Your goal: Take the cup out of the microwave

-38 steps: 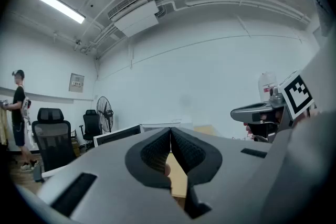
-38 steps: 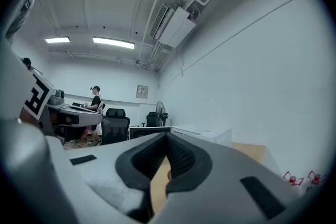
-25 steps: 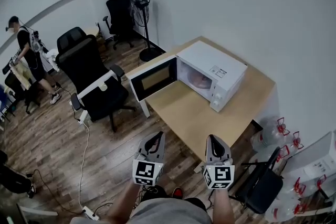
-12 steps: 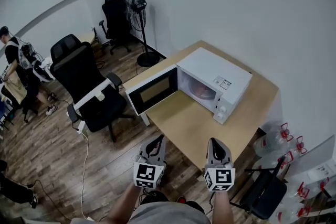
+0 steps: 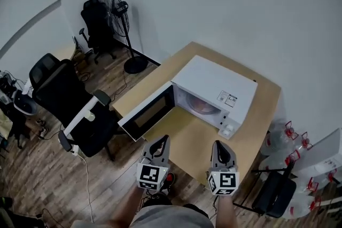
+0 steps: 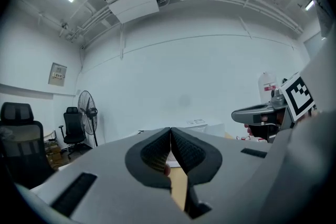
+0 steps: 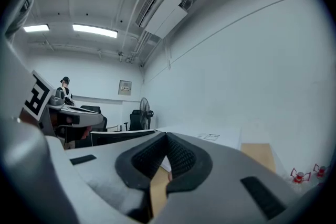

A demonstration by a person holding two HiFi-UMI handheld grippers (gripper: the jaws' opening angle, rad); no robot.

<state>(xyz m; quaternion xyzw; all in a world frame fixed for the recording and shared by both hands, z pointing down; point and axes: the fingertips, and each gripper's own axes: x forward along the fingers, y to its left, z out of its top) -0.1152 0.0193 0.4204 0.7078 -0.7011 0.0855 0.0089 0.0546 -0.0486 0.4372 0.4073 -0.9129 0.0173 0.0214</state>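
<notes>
Two empty tools move in: left gripper (image 5: pixel 160 140) and right gripper (image 5: pixel 218 143), jaws pressed together, sit nearer the open microwave (image 5: pixel 212 84) than before.

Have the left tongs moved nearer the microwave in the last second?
Yes. The left tongs have moved forward, toward the microwave. Earlier their tips stopped short of the table; now they overlap its near edge.
</notes>
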